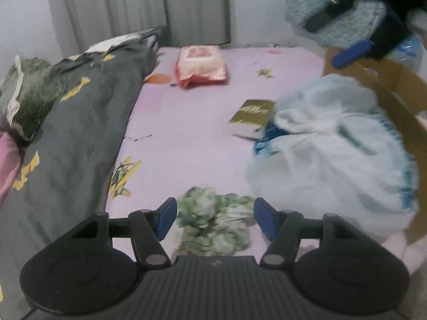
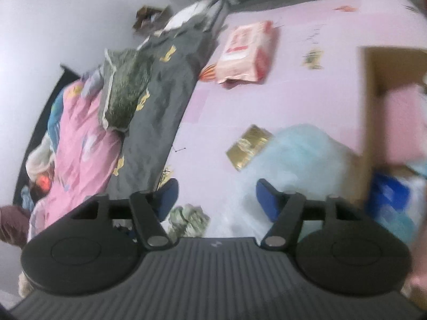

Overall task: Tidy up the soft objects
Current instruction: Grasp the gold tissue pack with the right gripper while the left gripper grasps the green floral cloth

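Observation:
A crumpled green-and-white cloth (image 1: 213, 224) lies on the pink bedsheet (image 1: 192, 133), right between the open fingers of my left gripper (image 1: 214, 220). It also shows in the right wrist view (image 2: 188, 218). A pale blue-white plastic bag of soft things (image 1: 331, 154) sits to the right, seen also in the right wrist view (image 2: 296, 165). My right gripper (image 2: 216, 200) is open and empty above the bed. In the left wrist view it hangs at the top right (image 1: 344, 29) near a fluffy teal cloth (image 1: 307, 2); whether it touches the cloth I cannot tell.
A cardboard box (image 1: 395, 90) stands at the right edge of the bed. A red-and-white wipes pack (image 1: 200, 65) and a gold box (image 1: 252, 117) lie on the sheet. A dark grey quilt (image 1: 80, 122) and pink bedding (image 2: 80, 138) fill the left side.

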The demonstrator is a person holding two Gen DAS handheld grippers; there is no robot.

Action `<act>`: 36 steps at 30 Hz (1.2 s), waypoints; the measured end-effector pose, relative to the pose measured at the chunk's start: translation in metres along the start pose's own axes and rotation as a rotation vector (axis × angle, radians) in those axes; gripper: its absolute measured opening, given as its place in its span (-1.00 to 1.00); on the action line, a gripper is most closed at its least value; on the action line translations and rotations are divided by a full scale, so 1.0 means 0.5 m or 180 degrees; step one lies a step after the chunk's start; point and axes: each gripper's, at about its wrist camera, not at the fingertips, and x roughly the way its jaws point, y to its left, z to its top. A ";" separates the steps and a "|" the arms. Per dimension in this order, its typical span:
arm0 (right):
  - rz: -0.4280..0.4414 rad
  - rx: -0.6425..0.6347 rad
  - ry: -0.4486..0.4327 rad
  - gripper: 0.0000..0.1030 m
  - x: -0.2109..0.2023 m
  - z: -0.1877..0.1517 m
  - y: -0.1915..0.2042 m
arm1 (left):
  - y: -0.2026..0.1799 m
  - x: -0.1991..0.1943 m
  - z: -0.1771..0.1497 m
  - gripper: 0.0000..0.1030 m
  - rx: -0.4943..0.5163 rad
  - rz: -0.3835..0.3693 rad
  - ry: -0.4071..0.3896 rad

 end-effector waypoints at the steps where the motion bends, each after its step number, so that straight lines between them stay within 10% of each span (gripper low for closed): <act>1: -0.0024 -0.0066 0.0049 0.48 0.024 0.016 0.011 | 0.005 0.009 -0.002 0.26 -0.0014 -0.0001 0.0018; 11: -0.0930 -0.0681 0.0578 0.66 0.298 0.126 0.049 | 0.035 0.090 -0.008 0.26 -0.0184 -0.0149 0.0282; 17: -0.1290 -0.0997 0.0812 0.66 0.391 0.122 0.037 | 0.044 0.097 -0.004 -0.08 -0.0207 -0.0229 0.0214; 26: -0.1223 -0.1049 0.1099 0.56 0.420 0.109 0.033 | 0.057 0.097 0.009 -0.57 -0.0301 -0.0184 0.0118; 36: -0.0945 -0.0874 0.0564 0.53 0.314 0.124 0.063 | 0.072 0.063 0.022 -0.63 -0.0437 -0.0149 0.0009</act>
